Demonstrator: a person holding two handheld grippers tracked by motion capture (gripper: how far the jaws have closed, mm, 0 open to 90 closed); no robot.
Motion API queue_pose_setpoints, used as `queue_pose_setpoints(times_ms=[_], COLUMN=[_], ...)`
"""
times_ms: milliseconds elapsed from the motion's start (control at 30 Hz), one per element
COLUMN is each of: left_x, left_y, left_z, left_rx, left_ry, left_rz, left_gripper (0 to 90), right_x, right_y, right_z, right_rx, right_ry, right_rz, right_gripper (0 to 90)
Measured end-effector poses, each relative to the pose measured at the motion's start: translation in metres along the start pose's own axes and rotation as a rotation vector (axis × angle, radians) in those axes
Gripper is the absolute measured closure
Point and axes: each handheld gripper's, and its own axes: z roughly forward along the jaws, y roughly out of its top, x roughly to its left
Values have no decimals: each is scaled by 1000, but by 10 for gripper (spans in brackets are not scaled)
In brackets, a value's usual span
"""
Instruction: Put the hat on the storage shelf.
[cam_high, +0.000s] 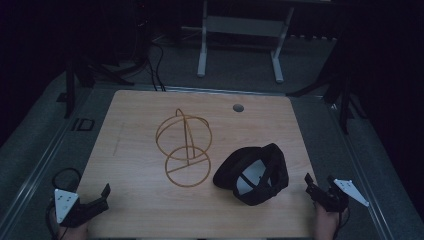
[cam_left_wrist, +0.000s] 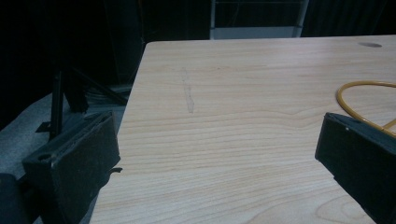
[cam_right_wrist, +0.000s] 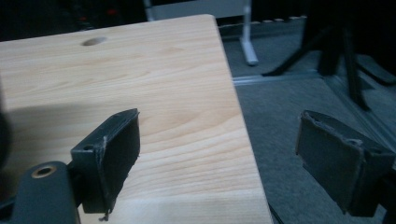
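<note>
Both tools, left (cam_high: 102, 196) and right (cam_high: 320, 186), gape empty at the bench's (cam_high: 140, 210) near corners, flanking wire stand (cam_high: 184, 148) and black cap (cam_high: 255, 174).

Gold wire stand (cam_high: 183, 148) mid-table (cam_high: 140, 210), black cap (cam_high: 254, 174) beside it, tongs at near corners.

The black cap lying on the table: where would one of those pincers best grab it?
Probably by the rim of the cap. It lies on its side with the pale lining facing up, so the edge is a thin fold that jaws can pinch. The right gripper is nearest, jaws open, coming from the right.
</note>
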Motion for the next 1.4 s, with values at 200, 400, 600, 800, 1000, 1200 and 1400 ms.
queue_pose_setpoints(times_ms=[200,400,600,800,1000,1200,1400], left_x=[-1,-3,-3,-4,-4,-3,-3], left_y=[0,1,1,1,1,0,0], left_z=[1,2,3,3,4,4,5], left_rx=[0,16,27,30,36,37,40], left_ry=[-17,-28,-38,-43,-49,-52,-56], left_rz=[-5,10,21,25,23,22,23], left_gripper=[2,2,2,2,2,2,2], right_x=[1,18,39,59,70,79,86], right_y=[22,52,73,73,62,47,33], right_z=[-15,-40,-65,-77,-70,-42,-15], right_rx=[-32,-66,-39,38,64,106,152], right_ry=[98,266,481,638,671,653,681], right_rz=[-26,-103,-234,-331,-390,-449,-435], right_gripper=[133,126,114,102,94,90,99])
